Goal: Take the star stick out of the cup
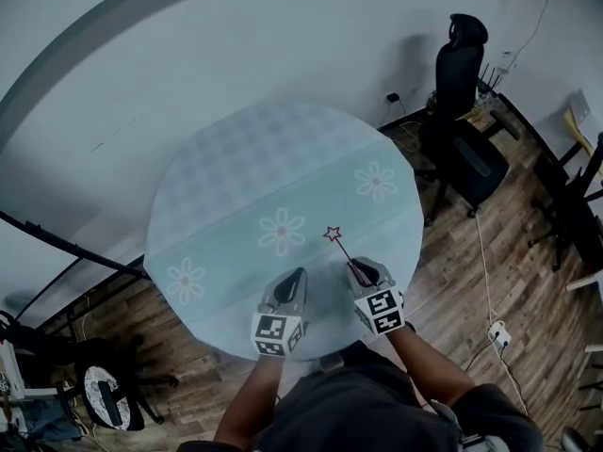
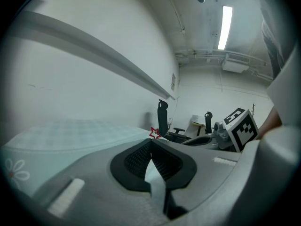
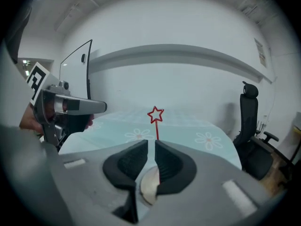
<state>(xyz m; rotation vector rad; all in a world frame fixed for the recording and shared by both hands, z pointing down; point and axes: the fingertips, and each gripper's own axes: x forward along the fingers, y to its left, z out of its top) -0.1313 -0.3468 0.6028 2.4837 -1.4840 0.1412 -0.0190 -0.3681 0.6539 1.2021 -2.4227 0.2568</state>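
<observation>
At the table's 6 o'clock edge, the right gripper (image 1: 358, 269) pinches the red stick (image 1: 341, 249) low on its shaft. Its jaws are pressed onto it, and the star tip slants toward 11 o'clock over the cloth. Just beside it, at its 9 o'clock, the left gripper (image 1: 297, 277) has its jaws pressed together at the tips, with nothing between them.

The risk lies in the hold. The shaft is thin and is gripped near its lower end, so a tilt or a slackening of the jaws could let it pivot or slide. It could then drop onto the table (image 1: 254, 158) or off the near edge to the floor. With the two grippers so close, a sideways swing could also knock the stick against the left one.

No view shows the cup clearly. The right gripper view has a pale disc (image 3: 146, 188) low behind that gripper's jaws. I cannot tell whether it is the cup's rim or part of the tool. In the head view the stick stands free of any container, so it appears to be out of the cup.

Farther off, at 2 o'clock past the table, a black chair (image 1: 464, 111) stands near the wall.
</observation>
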